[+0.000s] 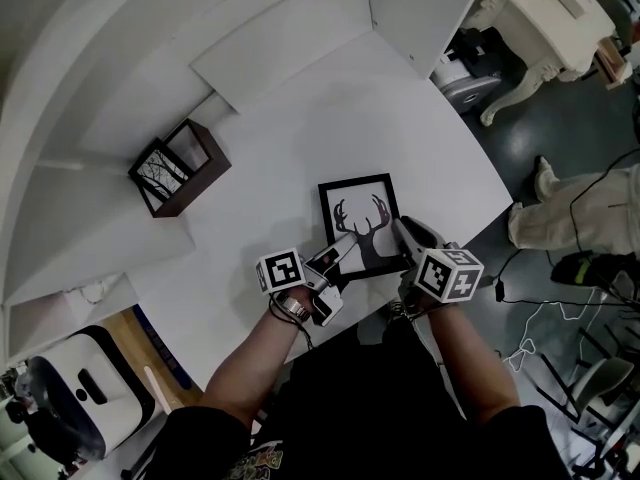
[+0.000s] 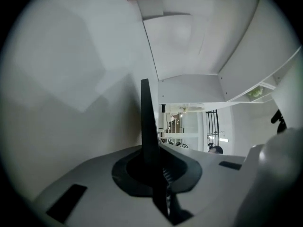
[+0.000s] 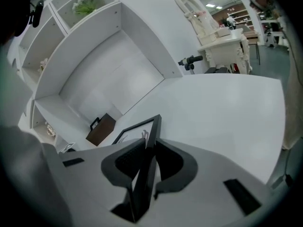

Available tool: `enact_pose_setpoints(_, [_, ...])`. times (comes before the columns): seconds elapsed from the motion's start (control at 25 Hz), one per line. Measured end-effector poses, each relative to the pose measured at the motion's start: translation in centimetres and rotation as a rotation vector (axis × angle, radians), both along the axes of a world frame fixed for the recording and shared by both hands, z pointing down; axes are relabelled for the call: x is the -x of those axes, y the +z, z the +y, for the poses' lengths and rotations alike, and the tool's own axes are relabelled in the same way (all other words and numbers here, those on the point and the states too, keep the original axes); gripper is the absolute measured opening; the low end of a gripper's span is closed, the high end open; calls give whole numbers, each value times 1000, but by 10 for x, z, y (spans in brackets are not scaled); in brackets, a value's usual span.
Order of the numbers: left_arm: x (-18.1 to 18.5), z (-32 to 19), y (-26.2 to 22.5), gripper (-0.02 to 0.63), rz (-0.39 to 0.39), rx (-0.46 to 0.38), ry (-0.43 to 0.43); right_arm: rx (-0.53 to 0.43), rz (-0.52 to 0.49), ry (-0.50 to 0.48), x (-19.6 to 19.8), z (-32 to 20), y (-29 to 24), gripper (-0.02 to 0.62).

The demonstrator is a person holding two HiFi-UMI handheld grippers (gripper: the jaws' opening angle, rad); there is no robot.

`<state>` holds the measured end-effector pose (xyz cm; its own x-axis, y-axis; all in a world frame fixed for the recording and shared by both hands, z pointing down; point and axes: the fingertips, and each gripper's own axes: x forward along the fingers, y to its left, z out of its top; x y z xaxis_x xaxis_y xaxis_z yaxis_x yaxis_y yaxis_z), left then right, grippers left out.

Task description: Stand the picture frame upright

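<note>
A black picture frame (image 1: 358,223) with an antler print sits on the white table (image 1: 290,138), close to its near edge. My left gripper (image 1: 338,254) is at the frame's near left corner and my right gripper (image 1: 403,231) at its near right corner. In the left gripper view the left gripper (image 2: 154,167) is shut on a thin black part of the frame (image 2: 146,117), seen edge-on. In the right gripper view the right gripper (image 3: 146,162) is shut on the frame's black edge (image 3: 150,136), with the print facing left.
A brown frame with a tree picture (image 1: 178,168) stands at the table's back left, also the brown frame (image 3: 100,129) in the right gripper view. White shelving (image 3: 94,37) backs the table. Beyond the right edge are an ornate white table (image 1: 540,18), a person's leg (image 1: 570,213) and floor cables.
</note>
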<state>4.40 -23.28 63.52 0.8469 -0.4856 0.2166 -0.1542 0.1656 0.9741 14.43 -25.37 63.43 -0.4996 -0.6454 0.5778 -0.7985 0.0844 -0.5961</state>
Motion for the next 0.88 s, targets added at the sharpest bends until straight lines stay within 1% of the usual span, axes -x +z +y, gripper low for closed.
enact_pose_setpoints(0.04, [1, 0, -2, 25, -2, -13, 5, 0, 3, -11, 1, 0, 0, 61])
enact_pose_setpoints(0.12, [1, -1, -9, 16, 24, -31, 1, -4, 2, -30, 4, 1, 0, 61])
enact_pose_setpoints(0.16, [2, -1, -11, 15, 26, -48, 3, -8, -4, -35, 4, 1, 0, 63])
enact_pose_setpoints(0.28, [5, -2, -13, 14, -15, -117, 28, -22, -39, -55, 6, 0, -5, 71])
enact_pose_setpoints(0.36, [8, -3, -17, 14, -14, -147, 34, -33, -84, -74, 9, -2, -10, 114])
enact_pose_setpoints(0.4, [10, -3, -19, 14, -7, -155, 34, -36, -112, -82, 12, -2, -12, 123])
enact_pose_setpoints(0.48, [11, -1, -25, 14, 33, -139, 18, -39, -167, -94, 16, -3, -16, 124])
enact_pose_setpoints(0.52, [11, 0, -28, 14, 49, -133, 12, -40, -190, -103, 18, -3, -18, 135])
enact_pose_setpoints(0.6, [12, 1, -33, 15, 53, -154, 16, -41, -220, -134, 20, -3, -21, 140])
enact_pose_setpoints(0.76, [16, 4, -45, 15, 52, -220, 30, -42, -264, -226, 32, 1, -30, 140])
enact_pose_setpoints(0.88, [20, 7, -54, 15, 60, -258, 22, -45, -308, -283, 39, 4, -38, 140])
